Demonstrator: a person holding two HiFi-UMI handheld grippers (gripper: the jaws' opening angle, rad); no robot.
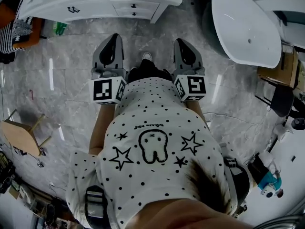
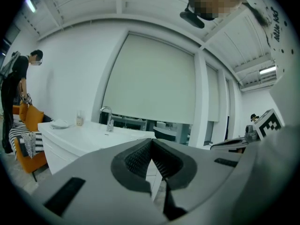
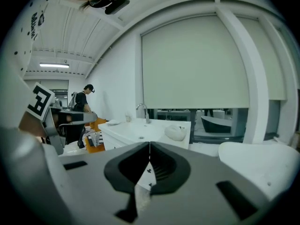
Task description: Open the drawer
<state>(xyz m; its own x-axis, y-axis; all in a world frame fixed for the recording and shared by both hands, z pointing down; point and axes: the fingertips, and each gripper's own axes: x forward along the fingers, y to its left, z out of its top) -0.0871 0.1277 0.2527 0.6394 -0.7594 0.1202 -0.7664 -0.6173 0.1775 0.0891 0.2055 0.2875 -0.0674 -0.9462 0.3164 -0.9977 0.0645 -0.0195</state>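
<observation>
Glossy grey marble tiles are reflecting ceiling light in front of the white vanity. A white freestanding bathtub is standing right of the vanity, and an orange seat is sitting left of it. Behind the vanity a pale roller blind is covering the window. A strip light is glowing on the ceiling.

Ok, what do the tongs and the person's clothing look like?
Left tongs and right tongs: grey shells, black ribbed pads, each with a white cube bearing black square markers. White top with black dots, stars and a tooth drawing.
</observation>
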